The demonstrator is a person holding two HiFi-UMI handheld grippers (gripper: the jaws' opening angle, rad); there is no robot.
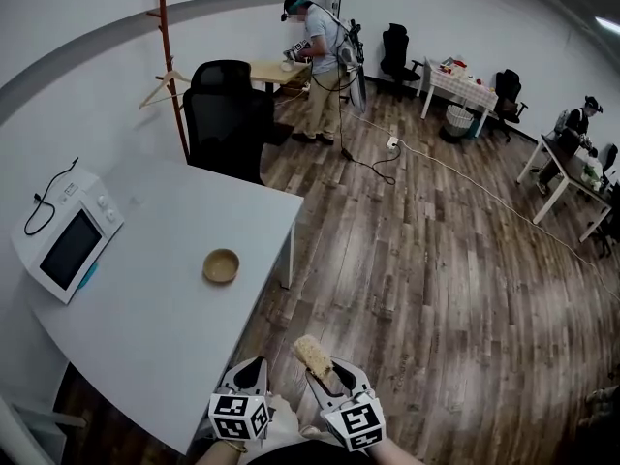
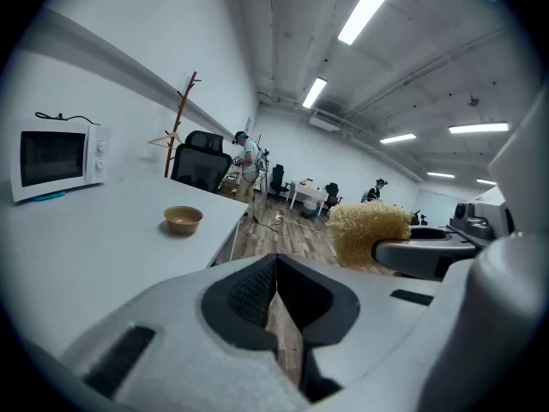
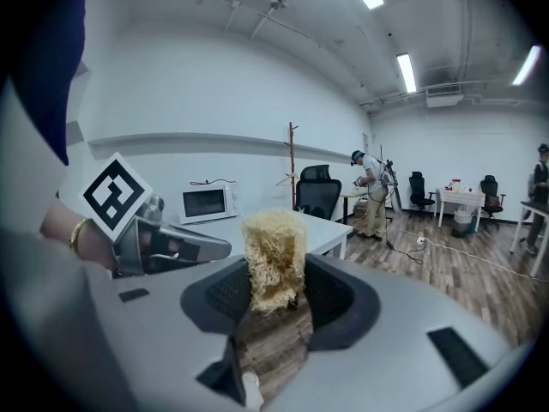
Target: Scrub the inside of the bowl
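A small tan bowl stands upright near the right edge of the white table; it also shows at the left of the left gripper view. My right gripper is shut on a yellowish loofah scrubber, which sticks up between its jaws. My left gripper is shut with nothing in it, its jaws touching. Both grippers hang near my body, off the table's near corner and well short of the bowl. The scrubber appears to the right in the left gripper view.
A white microwave sits at the table's left side. Black office chairs stand beyond the table's far end beside a wooden coat stand. A person works at a far desk; cables cross the wooden floor.
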